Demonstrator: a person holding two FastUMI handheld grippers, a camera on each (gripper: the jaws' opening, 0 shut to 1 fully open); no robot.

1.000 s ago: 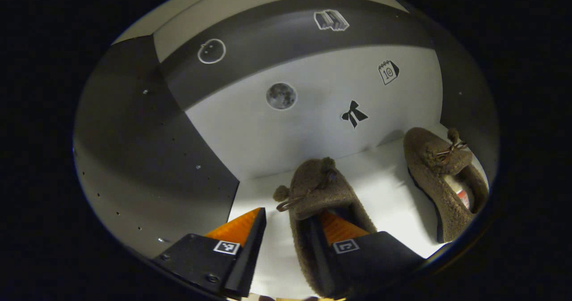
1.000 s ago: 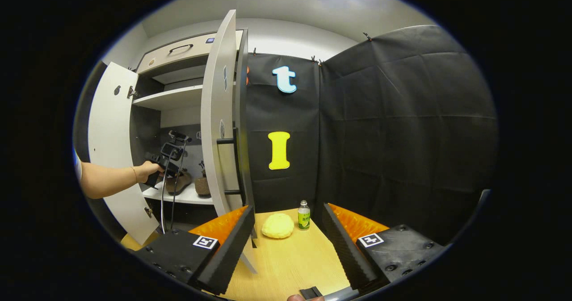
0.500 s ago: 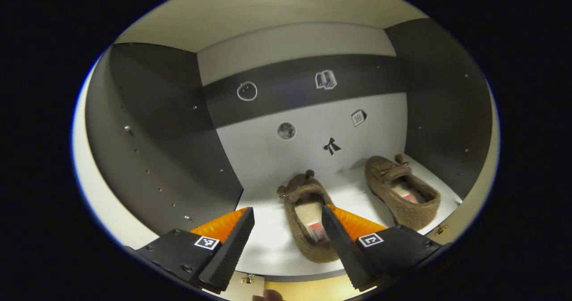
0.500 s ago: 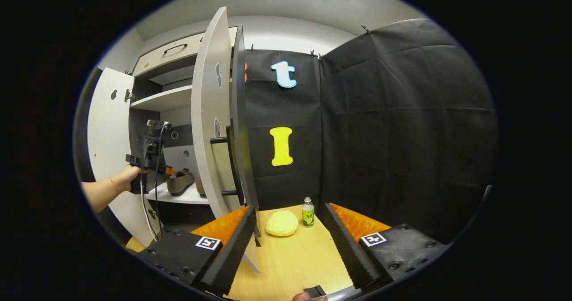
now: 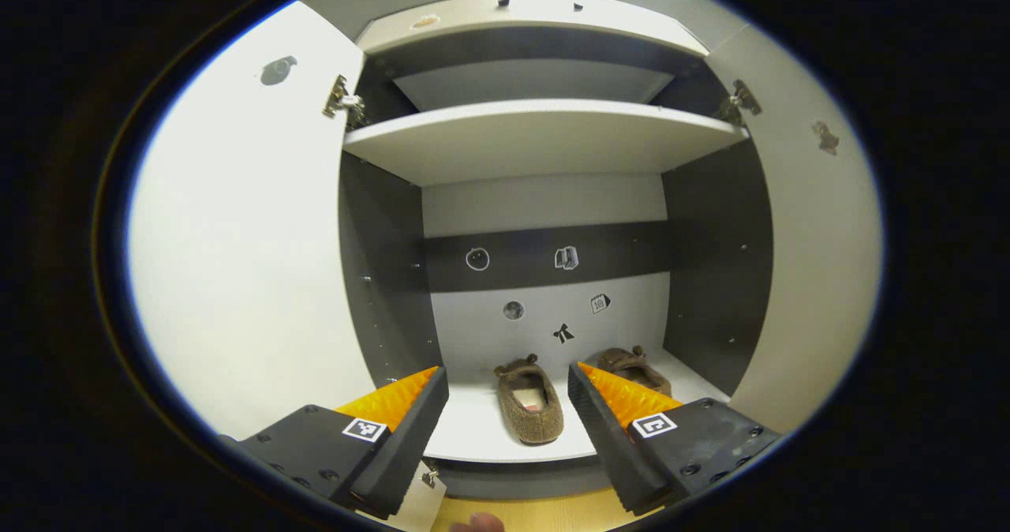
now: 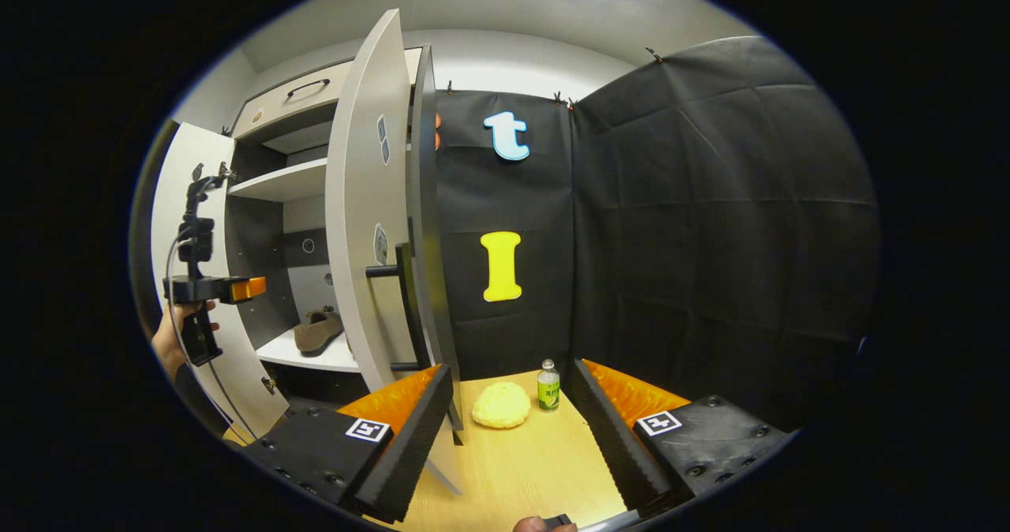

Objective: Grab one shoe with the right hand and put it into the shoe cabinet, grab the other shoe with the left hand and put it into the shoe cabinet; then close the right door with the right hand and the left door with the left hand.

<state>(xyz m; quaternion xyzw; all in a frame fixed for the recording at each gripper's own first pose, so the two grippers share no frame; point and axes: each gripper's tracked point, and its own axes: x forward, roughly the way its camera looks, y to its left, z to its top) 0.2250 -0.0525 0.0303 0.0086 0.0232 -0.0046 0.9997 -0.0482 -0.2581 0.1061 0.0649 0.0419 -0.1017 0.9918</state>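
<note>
Two brown shoes [image 5: 530, 402] sit inside the open shoe cabinet [image 5: 544, 133]; both tools [image 5: 507, 417] [image 6: 510, 413] gape empty.

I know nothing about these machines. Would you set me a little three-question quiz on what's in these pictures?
1. True or false: both fuzzy brown slippers sit on the white bottom shelf.
2. The left tongs are: A) open and empty, B) shut on a slipper.
3. Which grey cabinet door stands beside the right tongs, open or shut?

Key: 1 true; 2 A; 3 the right door, open.
</note>
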